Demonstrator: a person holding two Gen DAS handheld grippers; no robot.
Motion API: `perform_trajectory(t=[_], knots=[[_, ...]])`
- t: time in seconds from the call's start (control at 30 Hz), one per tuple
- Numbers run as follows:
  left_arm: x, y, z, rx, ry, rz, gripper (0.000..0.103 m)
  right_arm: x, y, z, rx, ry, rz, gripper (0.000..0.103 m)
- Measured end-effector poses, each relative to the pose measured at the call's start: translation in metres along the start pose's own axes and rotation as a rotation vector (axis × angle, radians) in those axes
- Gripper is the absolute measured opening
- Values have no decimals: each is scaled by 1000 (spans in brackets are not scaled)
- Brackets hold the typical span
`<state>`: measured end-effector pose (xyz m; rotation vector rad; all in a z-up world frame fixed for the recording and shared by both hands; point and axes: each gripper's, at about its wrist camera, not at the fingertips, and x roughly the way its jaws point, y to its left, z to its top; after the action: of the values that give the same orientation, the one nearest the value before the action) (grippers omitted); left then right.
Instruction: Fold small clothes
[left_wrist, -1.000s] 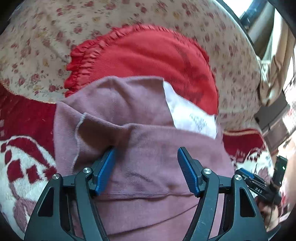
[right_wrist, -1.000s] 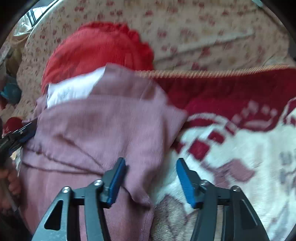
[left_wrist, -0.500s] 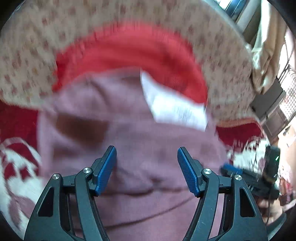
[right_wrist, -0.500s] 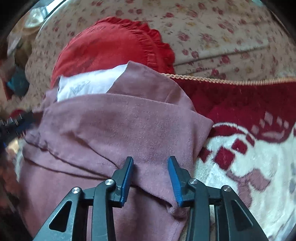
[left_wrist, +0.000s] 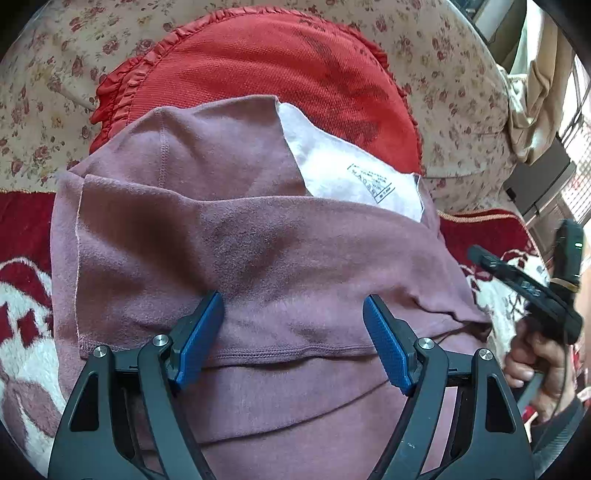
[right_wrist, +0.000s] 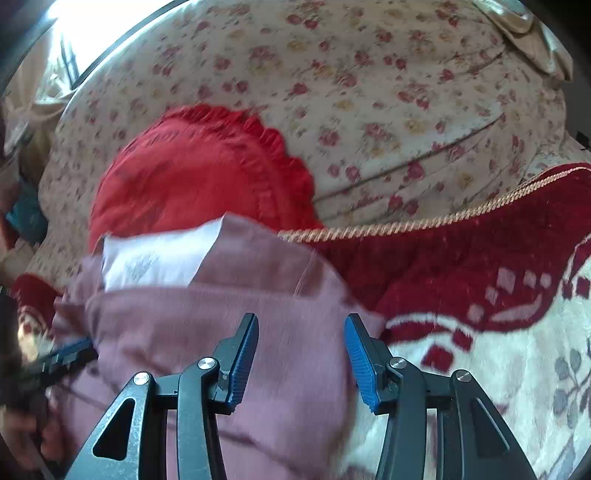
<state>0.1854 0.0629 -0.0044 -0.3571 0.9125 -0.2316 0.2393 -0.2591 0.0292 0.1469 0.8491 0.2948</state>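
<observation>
- Mauve garment (left_wrist: 258, 236), soft, light, limp fleece; lies folded just below the red cushion (left_wrist: 266, 74).
- Left gripper (left_wrist: 293, 334) and right gripper (right_wrist: 301, 363): jaws opening, astride cloth, gripping nothing.
- Best hold: hemmed edge.

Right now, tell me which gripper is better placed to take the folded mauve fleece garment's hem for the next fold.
Left, probably. The left gripper straddles the stitched hem of the mauve fleece garment, its jaws opening with nothing pinched. The right gripper, jaws also opening, hovers over plain cloth near the garment's side edge.
</observation>
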Motion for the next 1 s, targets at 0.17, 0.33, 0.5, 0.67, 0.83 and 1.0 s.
perform_trajectory(t=[0.17, 0.33, 0.5, 0.67, 0.83, 1.0], knots=[[0, 0, -1, -2, -16, 0, 78, 51, -4, -4, 34, 168, -9, 47], [0, 0, 0, -16, -23, -2, 79, 25, -3, 11, 77, 78, 4, 47], [0, 1, -1, -12, -26, -4, 78, 46, 13, -4, -5, 220, 38, 47], [-3, 1, -1, -18, -38, -10, 79, 9, 27, -5, -63, 119, -5, 47], [-33, 1, -9, -41, -74, -102, 78, -95, 9, -41, -3, -65, 11, 47], [-84, -9, -34, 26, -116, -95, 79, -167, -9, -116, 28, -109, -4, 47]])
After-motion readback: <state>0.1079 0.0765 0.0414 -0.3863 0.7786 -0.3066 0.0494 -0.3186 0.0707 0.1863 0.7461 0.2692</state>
